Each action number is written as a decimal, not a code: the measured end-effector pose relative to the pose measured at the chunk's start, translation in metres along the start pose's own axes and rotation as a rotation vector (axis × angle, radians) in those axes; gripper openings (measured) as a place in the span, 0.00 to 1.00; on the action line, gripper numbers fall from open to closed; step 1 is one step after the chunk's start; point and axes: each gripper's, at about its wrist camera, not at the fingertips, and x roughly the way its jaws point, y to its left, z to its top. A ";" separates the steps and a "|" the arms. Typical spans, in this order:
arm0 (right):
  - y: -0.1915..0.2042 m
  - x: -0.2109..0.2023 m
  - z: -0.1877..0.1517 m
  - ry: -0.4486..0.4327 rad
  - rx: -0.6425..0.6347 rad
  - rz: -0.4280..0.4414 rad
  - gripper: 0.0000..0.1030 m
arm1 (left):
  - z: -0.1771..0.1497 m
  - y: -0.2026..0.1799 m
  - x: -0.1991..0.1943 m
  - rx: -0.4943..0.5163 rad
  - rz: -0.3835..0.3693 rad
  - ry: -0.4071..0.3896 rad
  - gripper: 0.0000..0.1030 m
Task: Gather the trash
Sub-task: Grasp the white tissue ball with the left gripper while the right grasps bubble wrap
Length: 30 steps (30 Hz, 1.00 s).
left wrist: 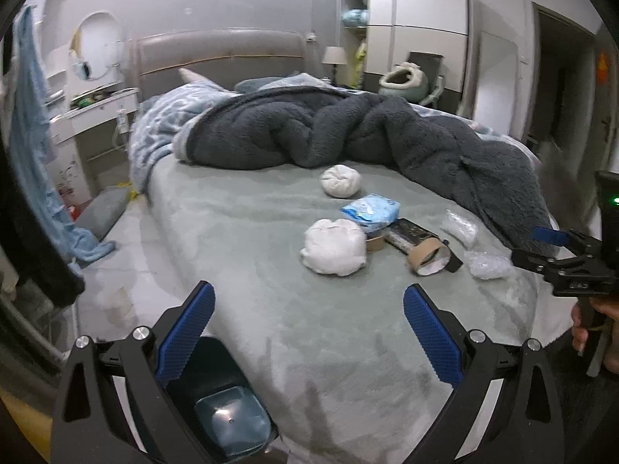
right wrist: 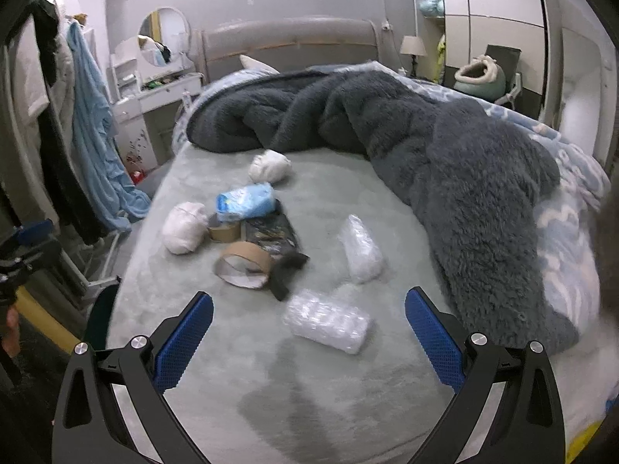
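Two blue-padded grippers, left (left wrist: 308, 328) and right (right wrist: 308, 328), jaws apart, empty. Step: approach. Next: right descends onto clear crinkled plastic bundle (right wrist: 327, 326); dark teal bin (left wrist: 228, 413) waits below bed edge.

L gripper (left wrist: 308, 332) and R gripper (right wrist: 309, 334) both held level w/ jaws spread wide, empty, R one also seen at L view's right edge.

Trash cluster (right wrist: 247, 239) mid-bed (right wrist: 216, 367), blanket (right wrist: 445, 162) behind it, perhaps a bin (left wrist: 228, 421) beside the bed's foot.
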 end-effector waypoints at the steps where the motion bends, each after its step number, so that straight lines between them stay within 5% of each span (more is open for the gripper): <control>1: -0.003 0.003 -0.002 0.009 0.010 -0.005 0.97 | 0.001 -0.001 0.002 0.012 -0.012 -0.008 0.96; 19: -0.020 0.045 -0.015 0.113 0.146 -0.005 0.86 | 0.023 -0.014 0.084 0.127 -0.211 0.042 0.95; 24: -0.020 0.053 -0.015 0.139 0.145 0.008 0.64 | 0.024 -0.016 0.107 0.120 -0.226 0.073 0.94; 30: -0.017 0.044 -0.009 0.112 0.140 0.040 0.62 | 0.026 -0.018 0.133 0.104 -0.223 0.113 0.86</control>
